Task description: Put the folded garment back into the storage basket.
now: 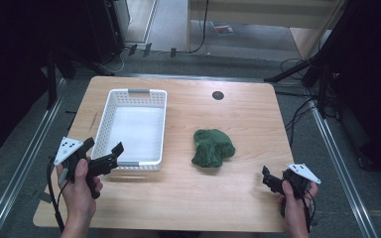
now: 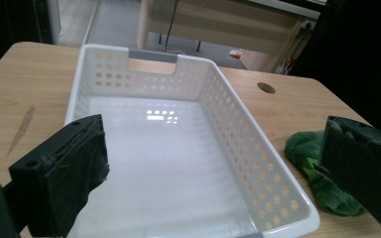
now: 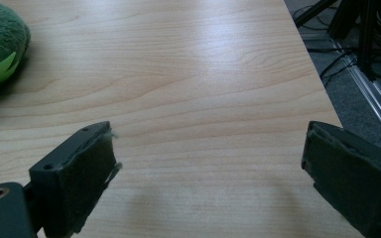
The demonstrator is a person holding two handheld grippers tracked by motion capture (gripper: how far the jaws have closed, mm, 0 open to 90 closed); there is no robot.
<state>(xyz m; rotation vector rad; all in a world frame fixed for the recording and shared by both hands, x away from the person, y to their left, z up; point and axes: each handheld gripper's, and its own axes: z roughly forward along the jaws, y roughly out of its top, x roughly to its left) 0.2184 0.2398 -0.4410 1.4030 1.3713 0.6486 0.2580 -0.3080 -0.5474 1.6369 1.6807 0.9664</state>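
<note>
We take this for a lab or recording studio — black curtains (image 1: 10,74) flank a lone wooden table (image 1: 238,124), metal rails (image 1: 25,163) frame it, and cables (image 1: 297,116) and stand legs (image 1: 292,72) sprawl over grey carpet (image 1: 178,25).

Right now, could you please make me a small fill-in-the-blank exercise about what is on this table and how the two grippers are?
1. The white perforated basket holds ____ inside.
2. The green plush toy lies on the wooden table, to the ____ of the basket in the high view.
3. The left gripper hangs near the basket's near rim with its jaws ____.
4. Between the jaws of the right gripper there is only bare ____.

Missing words: nothing; right; open; table
</note>
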